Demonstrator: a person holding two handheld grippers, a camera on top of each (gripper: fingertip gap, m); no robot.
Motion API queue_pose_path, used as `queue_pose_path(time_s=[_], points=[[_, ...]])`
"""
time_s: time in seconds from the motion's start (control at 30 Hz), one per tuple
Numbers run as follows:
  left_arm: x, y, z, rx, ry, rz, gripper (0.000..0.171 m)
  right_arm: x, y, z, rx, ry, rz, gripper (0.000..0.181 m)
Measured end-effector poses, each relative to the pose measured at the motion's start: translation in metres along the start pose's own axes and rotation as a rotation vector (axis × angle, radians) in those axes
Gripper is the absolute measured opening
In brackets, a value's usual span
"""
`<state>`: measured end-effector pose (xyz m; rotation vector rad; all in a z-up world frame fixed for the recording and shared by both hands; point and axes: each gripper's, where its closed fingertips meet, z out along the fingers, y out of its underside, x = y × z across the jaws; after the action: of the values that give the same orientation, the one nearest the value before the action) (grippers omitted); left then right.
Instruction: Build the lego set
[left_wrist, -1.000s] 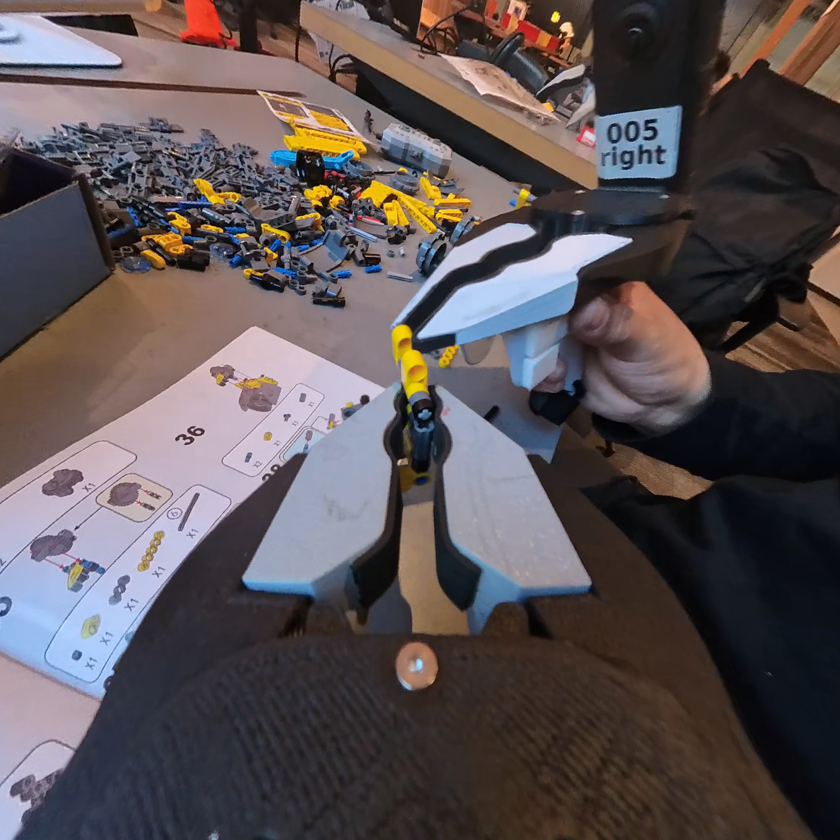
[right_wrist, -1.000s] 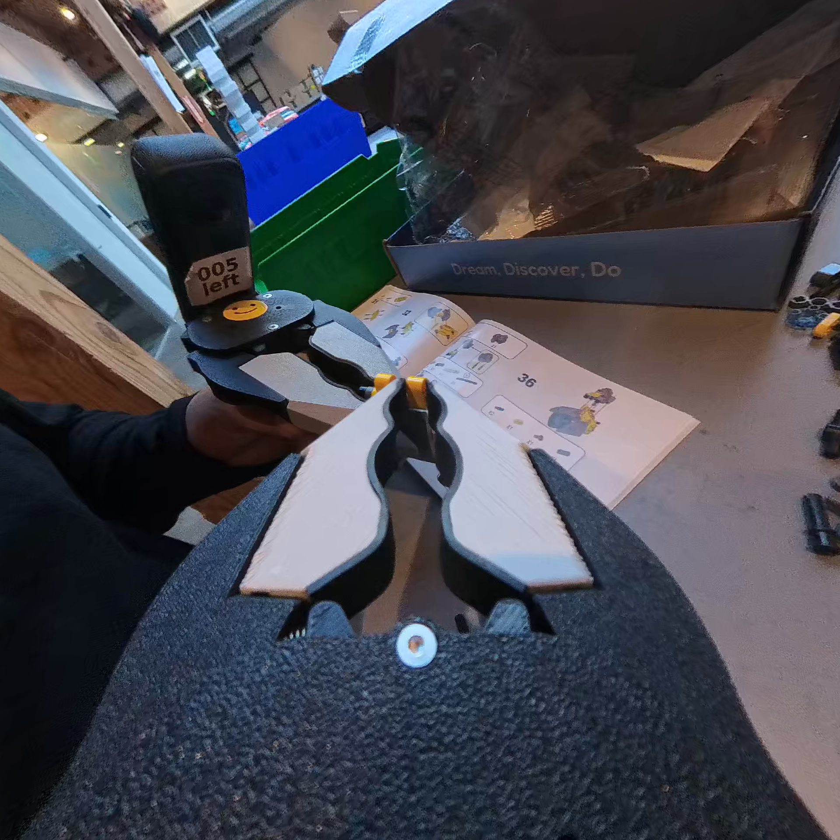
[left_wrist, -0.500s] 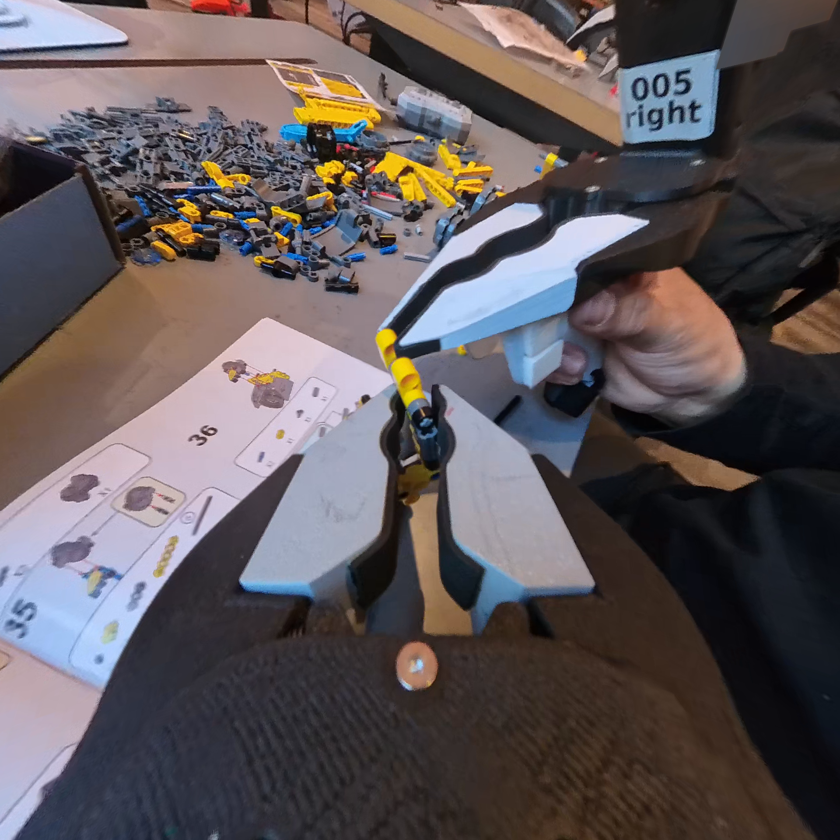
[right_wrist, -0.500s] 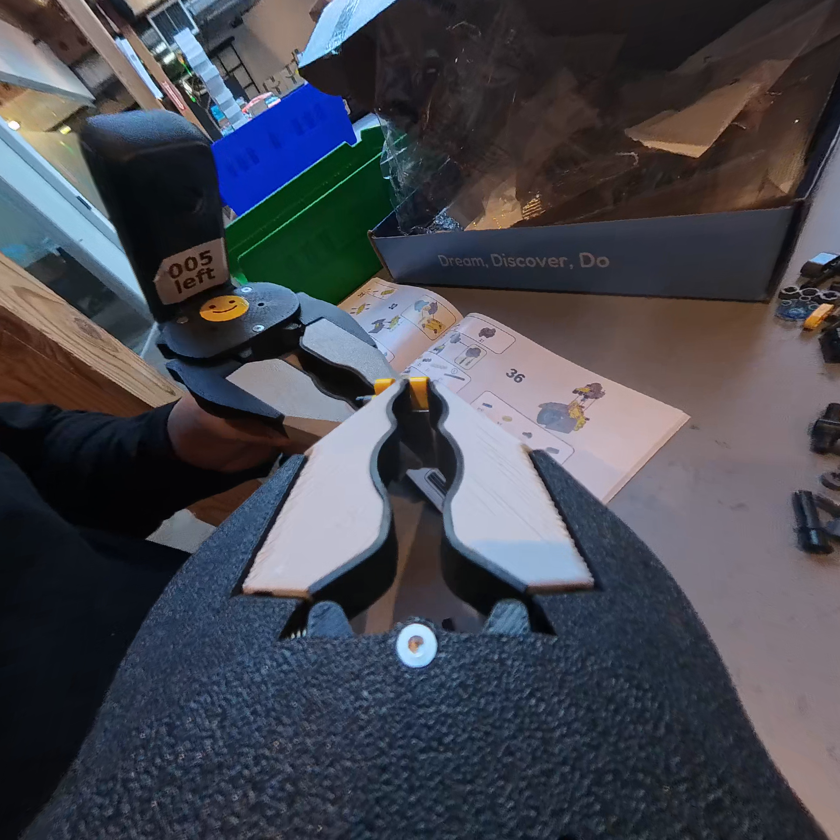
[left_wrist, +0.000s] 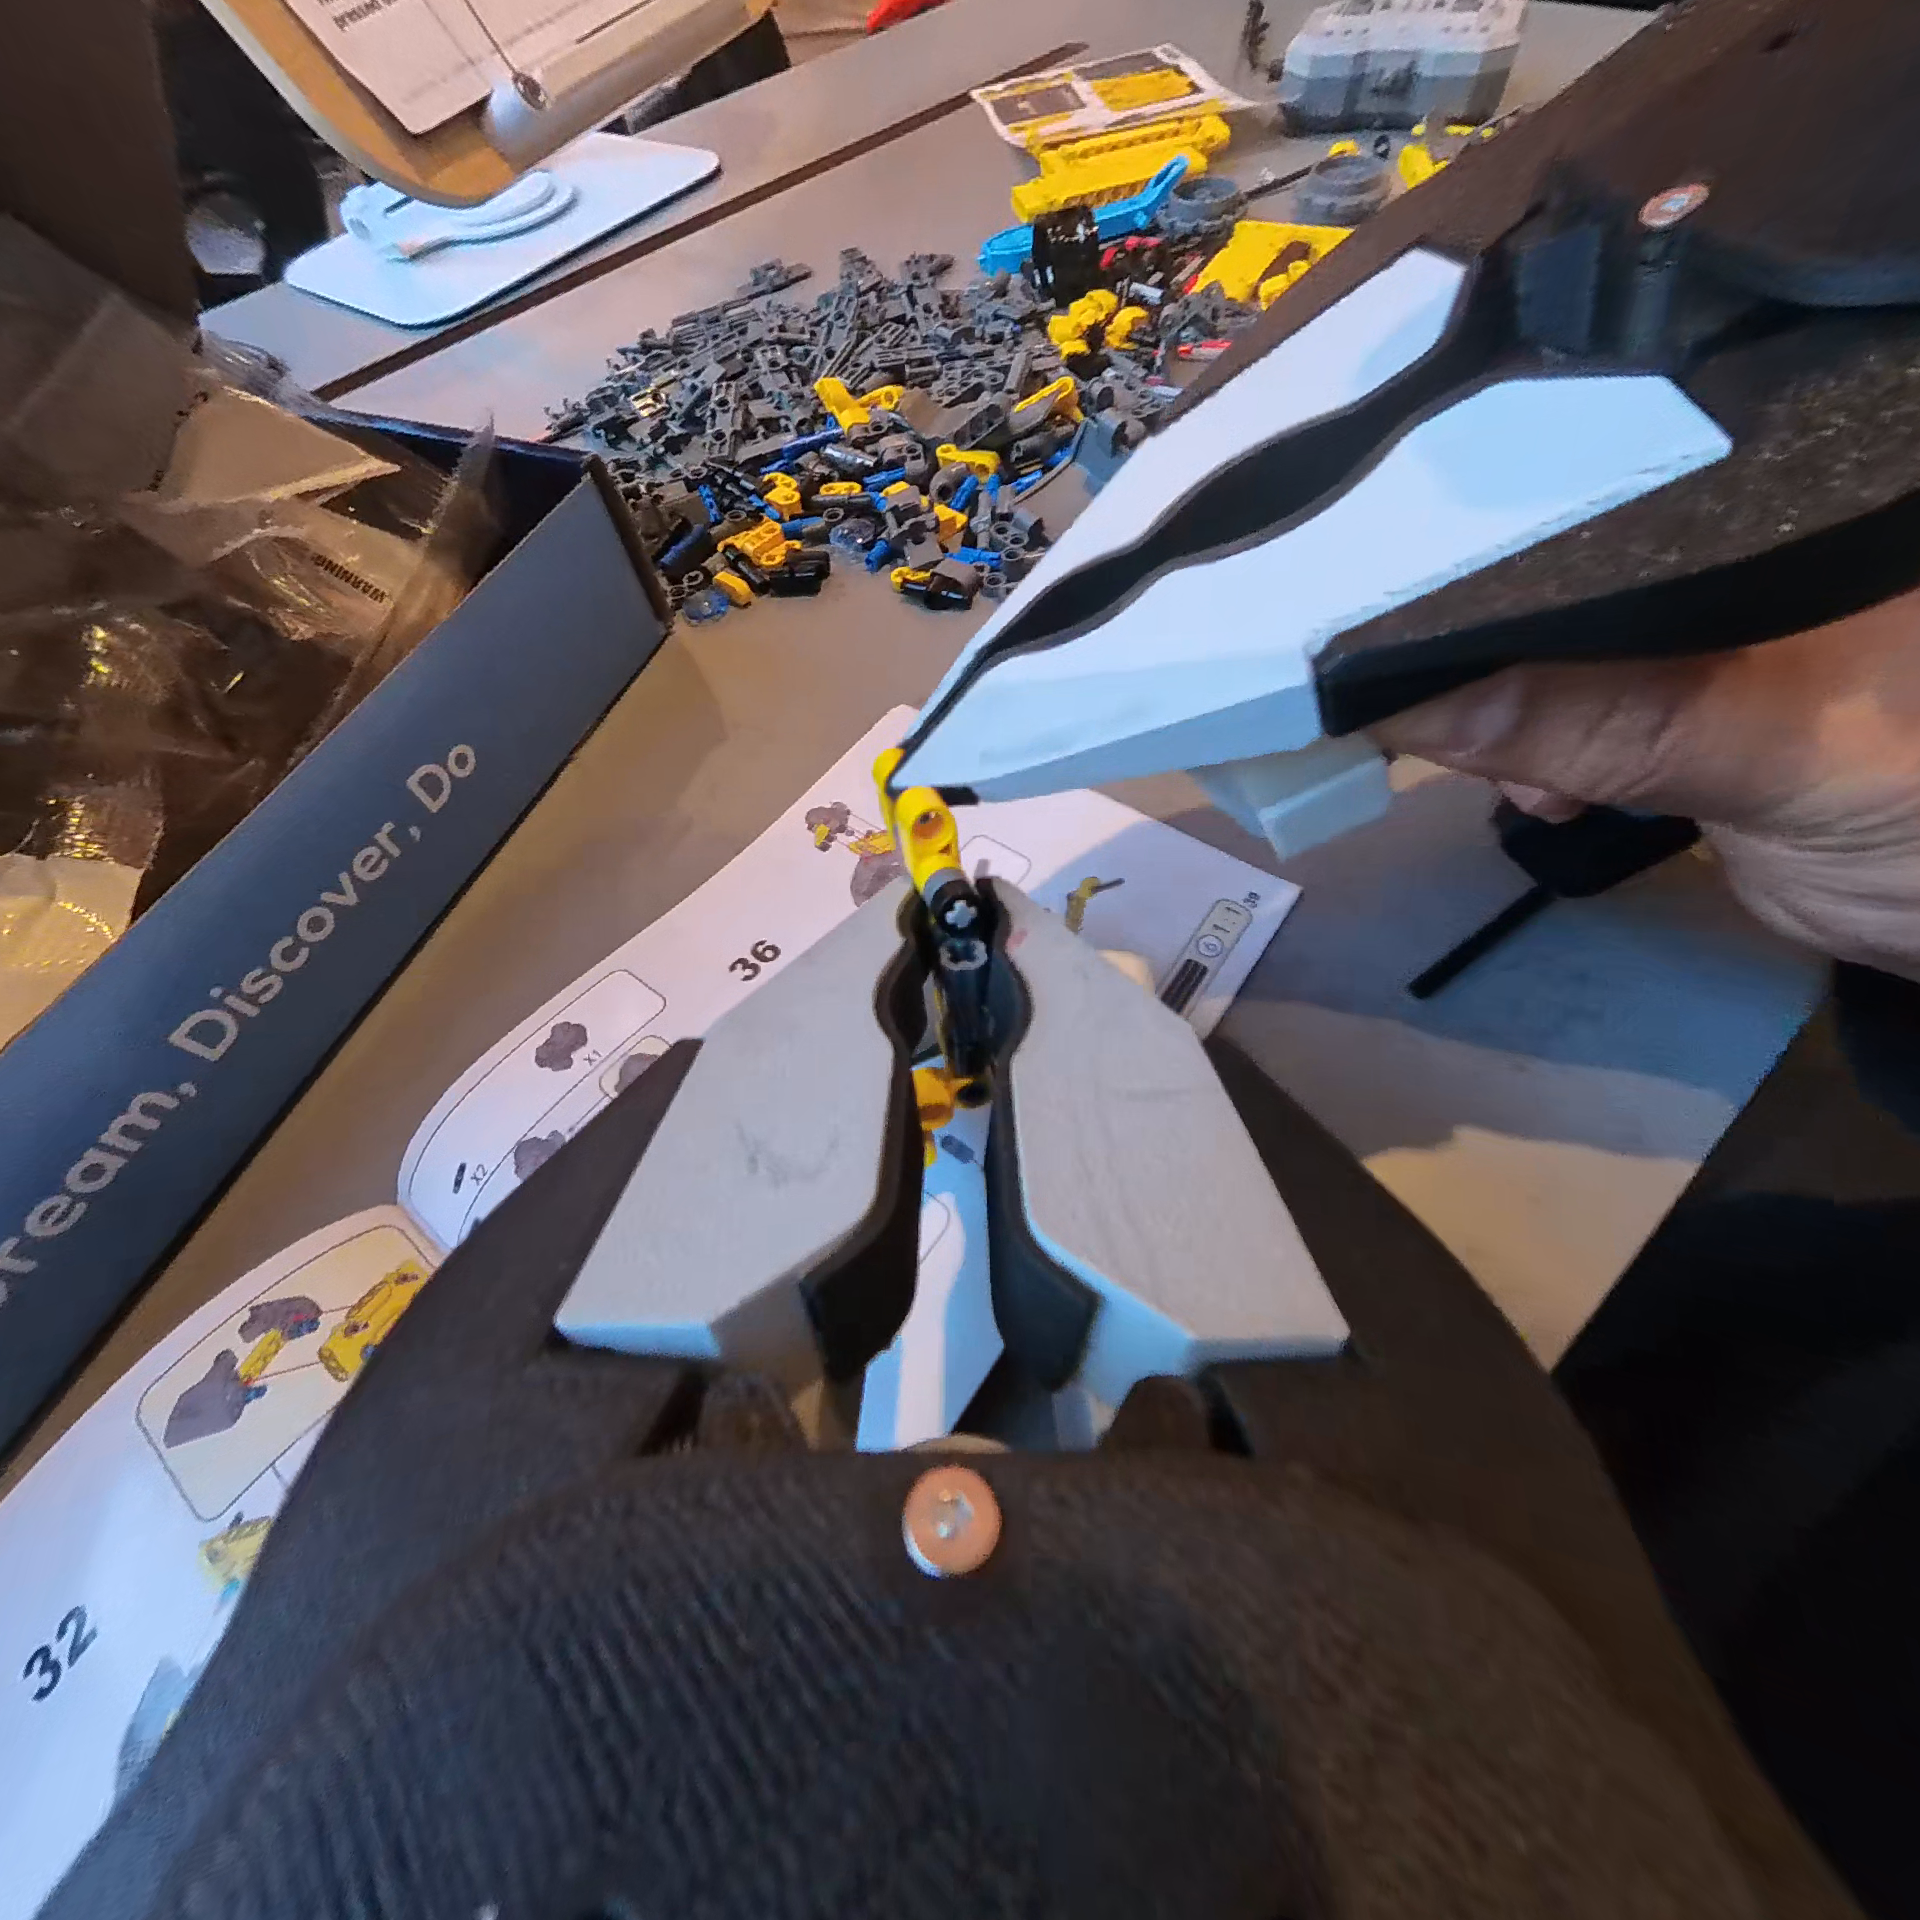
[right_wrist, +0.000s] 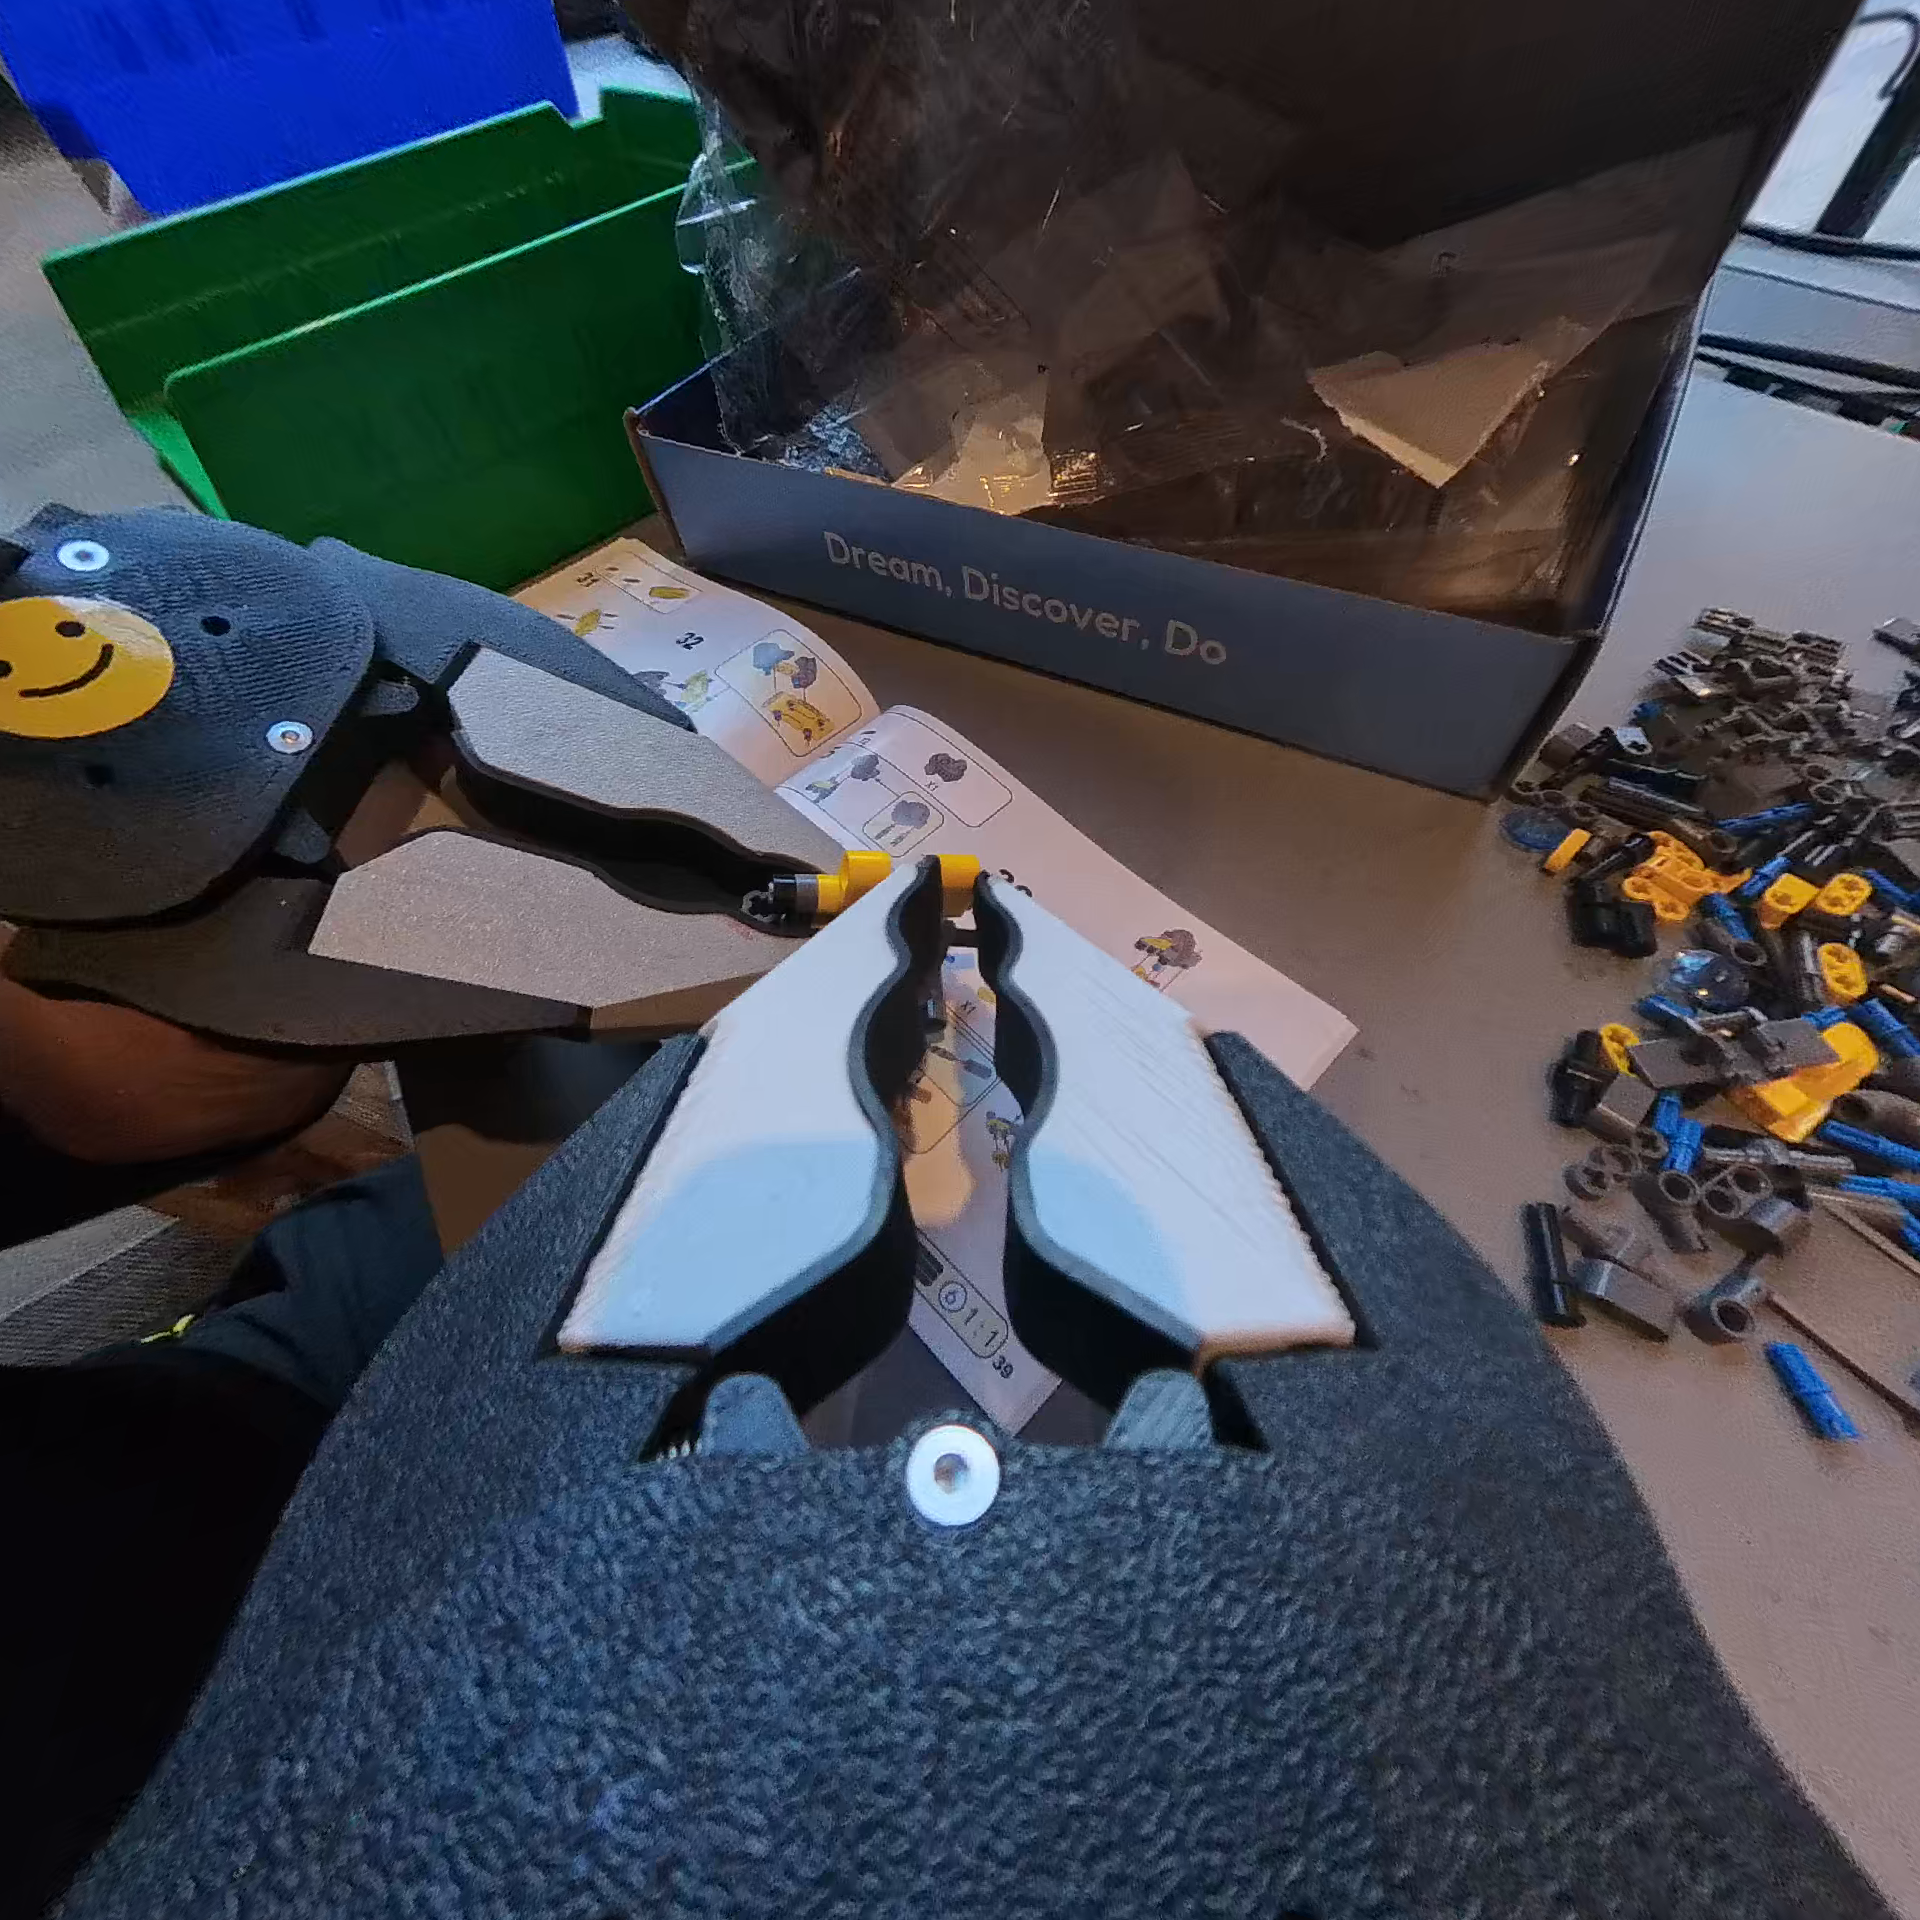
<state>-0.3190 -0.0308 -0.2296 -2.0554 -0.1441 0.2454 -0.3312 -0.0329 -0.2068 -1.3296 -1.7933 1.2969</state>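
My left gripper (left_wrist: 956, 909) is shut on a small black and yellow brick assembly (left_wrist: 961, 987), held above the open instruction booklet (left_wrist: 623, 1008). My right gripper (left_wrist: 902, 767) comes in from the upper right, with a hand (left_wrist: 1714, 790) on its grip. Its tips pinch the yellow end piece (left_wrist: 923, 826) of the same assembly. In the right wrist view my right gripper (right_wrist: 948, 878) is shut on that yellow piece (right_wrist: 958, 865). There the left gripper (right_wrist: 831, 881) reaches in from the left, holding the black and yellow part (right_wrist: 821, 889) over the booklet (right_wrist: 904, 790).
A dark blue open box (left_wrist: 312, 831) full of crumpled plastic bags stands behind the booklet; it also shows in the right wrist view (right_wrist: 1143, 644). A pile of grey, blue and yellow bricks (left_wrist: 883, 447) (right_wrist: 1745, 987) lies to the right. A green bin (right_wrist: 416, 364) stands at the left. Left and right tips are no more than a few centimetres apart.
Both grippers, still shut on the joined assembly, have moved forward over the booklet and swung toward the blue box. The right gripper is now closer and lies flatter.
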Motion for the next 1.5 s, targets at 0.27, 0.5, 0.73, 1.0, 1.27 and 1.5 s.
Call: queue_pose_path(time_s=[0.27, 0.5, 0.73, 1.0, 1.27, 1.5], points=[[-0.003, 0.0, 0.0, 0.001, -0.004, -0.028, 0.005, 0.003, 0.0, 0.004, 0.016, -0.027, 0.048, 0.004], [0.021, -0.01, -0.019, 0.105, 0.049, -0.017, 0.004, 0.068, -0.011, -0.022, 0.127, 0.041, 0.287, 0.005], [0.001, -0.014, -0.026, 0.127, 0.104, -0.099, 0.005, 0.032, -0.045, -0.034, 0.128, -0.127, 0.23, 0.006], [0.022, -0.012, -0.024, 0.071, 0.246, -0.105, 0.006, 0.009, 0.001, -0.029, -0.056, -0.225, 0.322, 0.006], [0.037, 0.016, -0.021, -0.087, 0.292, 0.012, 0.006, -0.002, 0.051, -0.04, -0.313, -0.229, 0.297, 0.007], [0.042, 0.027, -0.022, -0.111, 0.289, 0.072, 0.006, -0.001, 0.081, -0.032, -0.428, -0.164, 0.182, 0.01]])
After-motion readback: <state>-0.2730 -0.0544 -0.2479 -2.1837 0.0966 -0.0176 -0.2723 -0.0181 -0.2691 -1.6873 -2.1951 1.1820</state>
